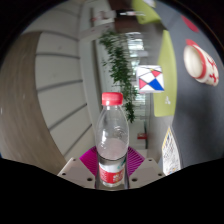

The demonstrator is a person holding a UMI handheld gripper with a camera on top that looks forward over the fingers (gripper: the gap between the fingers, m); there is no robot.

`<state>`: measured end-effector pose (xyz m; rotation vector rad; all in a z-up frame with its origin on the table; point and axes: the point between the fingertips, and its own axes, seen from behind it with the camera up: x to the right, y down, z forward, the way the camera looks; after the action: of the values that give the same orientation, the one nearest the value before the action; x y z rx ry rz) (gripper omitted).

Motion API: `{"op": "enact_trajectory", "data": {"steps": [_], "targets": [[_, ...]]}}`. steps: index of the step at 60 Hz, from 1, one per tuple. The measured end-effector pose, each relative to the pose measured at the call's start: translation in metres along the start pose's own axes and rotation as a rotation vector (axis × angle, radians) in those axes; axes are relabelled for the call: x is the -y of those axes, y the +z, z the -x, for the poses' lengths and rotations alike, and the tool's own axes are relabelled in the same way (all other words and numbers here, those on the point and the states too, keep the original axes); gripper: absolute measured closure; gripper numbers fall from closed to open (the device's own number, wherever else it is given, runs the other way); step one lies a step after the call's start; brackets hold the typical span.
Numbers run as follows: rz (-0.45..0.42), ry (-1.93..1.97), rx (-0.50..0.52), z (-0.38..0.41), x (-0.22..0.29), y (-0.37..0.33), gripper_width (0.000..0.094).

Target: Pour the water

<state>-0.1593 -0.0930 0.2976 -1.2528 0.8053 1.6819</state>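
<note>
Hand-held gripper (112,172) apparently clamps the upright water bottle (113,140) between both pads.

So the gripper (112,172) had a clear plastic water bottle (113,140) with a red cap (113,99) between its fingers, both magenta pads (90,160) pressed on its sides, bottle pretty much upright. Whole scene behind it was tilted: a leafy green plant (118,55), and a white mug with red markings (200,63) further off.
</note>
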Motion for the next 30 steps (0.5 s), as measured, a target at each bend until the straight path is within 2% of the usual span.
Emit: {"op": "enact_trajectory", "data": {"steps": [5, 7, 16, 26, 30], "targets": [[-0.046, 0.168, -0.004, -0.025, 0.031, -0.017, 0.0609], [-0.056, 0.223, 0.001, -0.050, 0.054, -0.004, 0.0611], [-0.109, 0.369, -0.022, -0.094, 0.086, -0.020, 0.0607], [-0.081, 0.387, -0.068, -0.115, 0.078, -0.034, 0.0610], [-0.063, 0.364, -0.088, -0.114, 0.075, -0.020, 0.0608]]}}
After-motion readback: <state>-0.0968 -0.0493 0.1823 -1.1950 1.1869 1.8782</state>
